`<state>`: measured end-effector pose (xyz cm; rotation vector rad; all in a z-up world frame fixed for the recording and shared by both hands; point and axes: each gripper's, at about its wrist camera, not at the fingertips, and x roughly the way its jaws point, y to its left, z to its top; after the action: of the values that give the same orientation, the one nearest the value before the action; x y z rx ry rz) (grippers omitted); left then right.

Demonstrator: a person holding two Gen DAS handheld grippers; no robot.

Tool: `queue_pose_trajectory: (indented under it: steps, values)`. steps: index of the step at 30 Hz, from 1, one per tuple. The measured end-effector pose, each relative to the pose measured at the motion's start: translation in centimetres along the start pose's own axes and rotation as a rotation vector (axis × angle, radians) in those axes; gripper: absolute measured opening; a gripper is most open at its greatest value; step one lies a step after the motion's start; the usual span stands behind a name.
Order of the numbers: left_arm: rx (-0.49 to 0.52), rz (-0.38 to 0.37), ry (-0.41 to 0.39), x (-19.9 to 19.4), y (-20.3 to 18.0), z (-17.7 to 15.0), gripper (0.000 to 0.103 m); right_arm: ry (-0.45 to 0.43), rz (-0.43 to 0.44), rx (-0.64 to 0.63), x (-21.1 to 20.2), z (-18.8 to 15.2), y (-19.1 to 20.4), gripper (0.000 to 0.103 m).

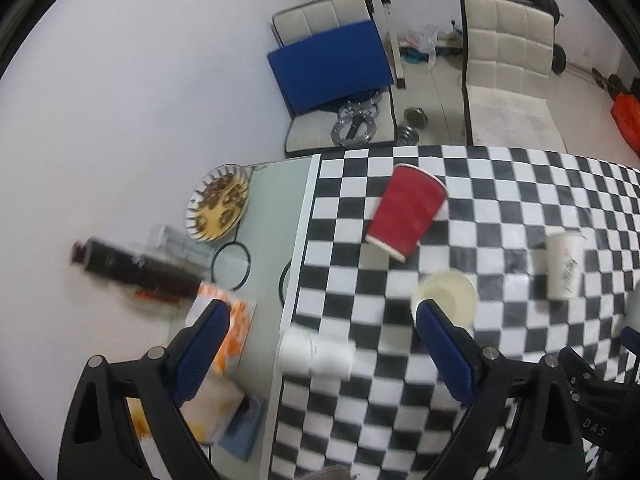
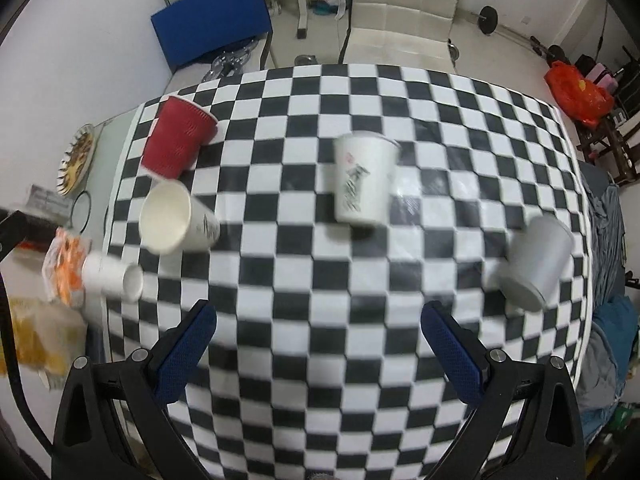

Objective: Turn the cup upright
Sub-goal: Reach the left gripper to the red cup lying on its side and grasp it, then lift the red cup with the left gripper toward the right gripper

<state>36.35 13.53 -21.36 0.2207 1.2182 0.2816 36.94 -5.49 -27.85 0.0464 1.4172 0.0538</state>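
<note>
Several paper cups stand or lie on the checkered tablecloth. A red cup stands upside down at the far left. A cream cup stands upright near it, mouth open. A small white cup lies on its side at the cloth's left edge. A white printed cup stands upside down in the middle. A grey cup stands upside down at the right. My left gripper is open above the small white cup. My right gripper is open and empty above the cloth.
Left of the cloth, on bare tabletop, are a patterned plate, a dark bottle, orange snack packets and a yellow package. Behind the table stand white chairs, a blue board and weights. A red bag lies far right.
</note>
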Motion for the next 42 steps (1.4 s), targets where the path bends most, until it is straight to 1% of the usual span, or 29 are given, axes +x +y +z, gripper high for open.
queue_pose_trajectory:
  steps: [3, 8, 12, 14, 18, 19, 20, 21, 26, 32, 33, 35, 38, 42]
  values:
    - [0.021, -0.03, 0.035, 3.1, 0.5, 2.5, 0.095, 0.024, -0.004, 0.007, 2.2, 3.5, 1.5, 0.103]
    - [0.108, -0.061, 0.081, 8.6, -0.3, 6.1, 0.095, 0.052, -0.022, 0.01, 5.8, 8.8, 3.6, 0.103]
    - [0.207, -0.098, 0.119, 12.4, -1.8, 7.6, 0.095, 0.082, -0.054, -0.015, 8.4, 11.5, 4.8, 0.103]
    - [0.252, -0.14, 0.138, 14.0, -2.8, 8.0, 0.095, 0.104, -0.066, -0.026, 9.8, 12.5, 5.3, 0.103]
    - [0.298, -0.183, 0.167, 16.2, -4.0, 8.6, 0.095, 0.133, -0.08, -0.037, 11.6, 13.4, 5.7, 0.103]
    - [0.297, -0.22, 0.173, 16.5, -4.1, 8.7, 0.097, 0.141, -0.08, -0.036, 12.1, 13.6, 5.8, 0.103]
    - [0.294, -0.254, 0.177, 16.7, -4.3, 9.0, 0.096, 0.147, -0.082, -0.036, 12.5, 13.7, 5.8, 0.103]
    - [0.296, -0.269, 0.179, 16.9, -4.4, 9.1, 0.096, 0.152, -0.088, -0.036, 12.8, 13.8, 5.8, 0.103]
    - [0.322, -0.316, 0.192, 17.7, -5.0, 9.6, 0.095, 0.178, -0.102, -0.027, 14.3, 14.2, 5.9, 0.103]
    - [0.348, -0.356, 0.192, 18.8, -6.2, 10.0, 0.094, 0.187, -0.117, -0.028, 14.7, 14.4, 5.7, 0.103]
    - [0.351, -0.369, 0.188, 18.9, -6.4, 10.1, 0.09, 0.188, -0.123, -0.031, 14.7, 14.4, 5.8, 0.103]
    - [0.349, -0.396, 0.192, 19.4, -6.7, 10.4, 0.075, 0.195, -0.127, -0.034, 14.9, 14.5, 6.1, 0.103]
    - [0.331, -0.422, 0.169, 19.3, -6.7, 10.6, 0.073, 0.195, -0.137, -0.039, 14.7, 14.9, 6.3, 0.103]
    - [0.294, -0.426, 0.152, 19.0, -6.3, 10.5, 0.072, 0.192, -0.14, -0.035, 14.4, 14.2, 6.9, 0.103]
